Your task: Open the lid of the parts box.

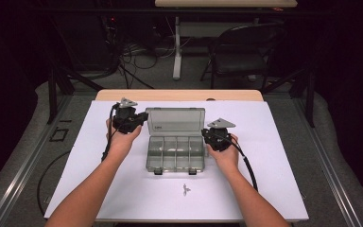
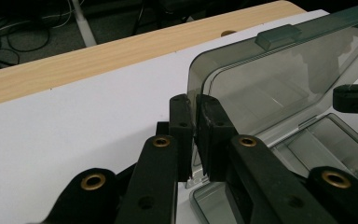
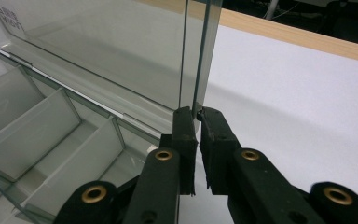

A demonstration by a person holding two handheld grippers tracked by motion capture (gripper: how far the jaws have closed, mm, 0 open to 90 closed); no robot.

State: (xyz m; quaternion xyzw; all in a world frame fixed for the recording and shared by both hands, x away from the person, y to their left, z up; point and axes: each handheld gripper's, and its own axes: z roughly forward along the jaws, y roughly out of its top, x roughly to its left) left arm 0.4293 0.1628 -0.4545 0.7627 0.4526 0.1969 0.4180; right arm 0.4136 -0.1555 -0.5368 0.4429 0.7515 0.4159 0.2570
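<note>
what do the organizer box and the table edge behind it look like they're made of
Organizer box: probably hard plastic, smoke-tinted and glossy; its dividers show through and its lid reflects light.
Table edge: looks like wood or wood-grain laminate, tan with fine streaks, matte.

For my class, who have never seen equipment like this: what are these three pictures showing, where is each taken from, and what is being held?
A person holds a hand-operated two-jaw gripper in each hand. One camera looks down from above; the other two ride on the grippers, looking along their black jaws. On the white table lies a smoky clear plastic organiser box with its lid standing open. The left gripper pinches the lid's left edge; the right gripper pinches its right edge. A small dark object lies nearer the person.
</note>
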